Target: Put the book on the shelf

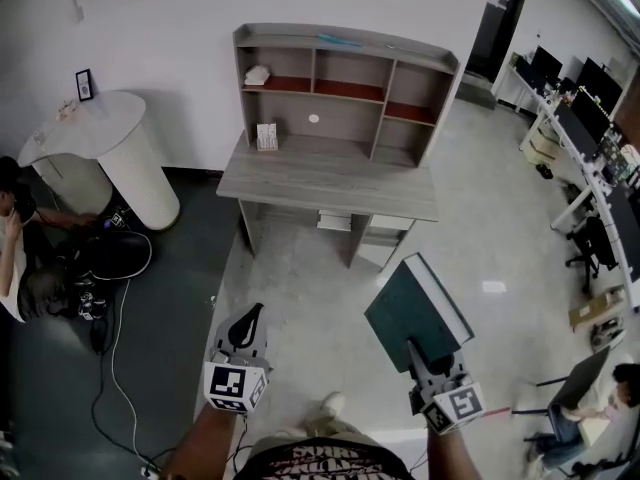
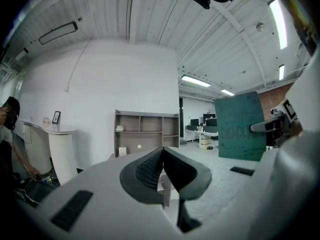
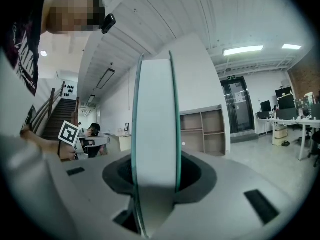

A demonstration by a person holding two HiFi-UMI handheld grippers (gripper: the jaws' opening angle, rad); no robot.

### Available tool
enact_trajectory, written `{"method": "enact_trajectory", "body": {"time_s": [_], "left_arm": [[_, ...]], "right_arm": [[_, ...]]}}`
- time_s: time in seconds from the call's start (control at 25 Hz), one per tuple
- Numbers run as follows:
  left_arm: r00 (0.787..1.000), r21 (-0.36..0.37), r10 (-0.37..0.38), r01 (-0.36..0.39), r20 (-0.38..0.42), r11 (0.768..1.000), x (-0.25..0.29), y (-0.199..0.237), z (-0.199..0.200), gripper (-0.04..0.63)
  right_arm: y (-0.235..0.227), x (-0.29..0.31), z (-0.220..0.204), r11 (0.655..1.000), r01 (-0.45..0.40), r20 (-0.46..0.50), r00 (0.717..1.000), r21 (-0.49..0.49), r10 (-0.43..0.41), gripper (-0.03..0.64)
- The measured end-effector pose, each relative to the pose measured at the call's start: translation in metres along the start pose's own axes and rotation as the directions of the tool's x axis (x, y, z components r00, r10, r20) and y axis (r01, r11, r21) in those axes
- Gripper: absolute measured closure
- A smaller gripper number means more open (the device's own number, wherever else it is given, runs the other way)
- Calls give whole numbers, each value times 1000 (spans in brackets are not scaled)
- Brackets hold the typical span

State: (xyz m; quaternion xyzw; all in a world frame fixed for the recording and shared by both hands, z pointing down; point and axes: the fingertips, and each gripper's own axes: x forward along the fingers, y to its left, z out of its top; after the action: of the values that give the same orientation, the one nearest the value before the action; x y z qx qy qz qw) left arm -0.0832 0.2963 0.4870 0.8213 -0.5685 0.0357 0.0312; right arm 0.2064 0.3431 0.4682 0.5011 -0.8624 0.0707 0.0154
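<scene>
— What is your right gripper (image 1: 418,356) doing?
— It's clamped on the book (image 1: 412,313), both jaws pressing on its lower edge. The book stands out of the grip toward 12 o'clock. Its green cover faces 10 and its white page block faces 2. In the right gripper view the page edge rises straight up from between the jaws.

— And your left gripper (image 1: 250,316)?
— Its jaws are pressed together with nothing between them. It sits at 9 o'clock from the right one, well apart. In the left gripper view the book shows at 2 o'clock.

— What's under you?
— My shoe (image 1: 330,404), at 6 o'clock on the pale floor (image 1: 300,298), between the two grippers.

— Where's the shelf?
— At 12 o'clock, well beyond the book. The shelf (image 1: 345,88) sits on a grey desk (image 1: 330,183) against the white wall (image 1: 170,28). The book touches neither. A small white thing (image 1: 257,74) lies in the top-left compartment, and a small box (image 1: 266,136) stands on the desk below it.

— What's farther off?
— There's a white rounded counter (image 1: 110,148) at 10 o'clock, with a person (image 1: 12,248) beside it at 9. A row of monitors (image 1: 588,116) is at 2 o'clock.
</scene>
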Motion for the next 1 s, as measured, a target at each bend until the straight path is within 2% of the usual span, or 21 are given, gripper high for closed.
{"method": "enact_trajectory", "body": {"time_s": [0.12, 0.4, 0.52, 0.68, 1.0], "left_arm": [[1000, -1, 20, -20, 11, 1000, 14, -1, 9, 589], [999, 59, 33, -35, 38, 998, 48, -19, 35, 589], [998, 80, 43, -45, 35, 996, 58, -28, 36, 589], [998, 73, 40, -43, 42, 996, 67, -41, 39, 589], [999, 101, 43, -45, 24, 994, 63, -51, 35, 589]], "right_arm": [[-14, 7, 4, 1000, -20, 5, 1000, 6, 20, 456], [-51, 20, 19, 999, -46, 26, 999, -23, 47, 456], [-66, 24, 21, 997, -68, 29, 997, -31, 68, 456], [-85, 24, 23, 995, -90, 41, 995, -44, 92, 456], [-100, 23, 17, 996, -89, 31, 996, -12, 90, 456]]}}
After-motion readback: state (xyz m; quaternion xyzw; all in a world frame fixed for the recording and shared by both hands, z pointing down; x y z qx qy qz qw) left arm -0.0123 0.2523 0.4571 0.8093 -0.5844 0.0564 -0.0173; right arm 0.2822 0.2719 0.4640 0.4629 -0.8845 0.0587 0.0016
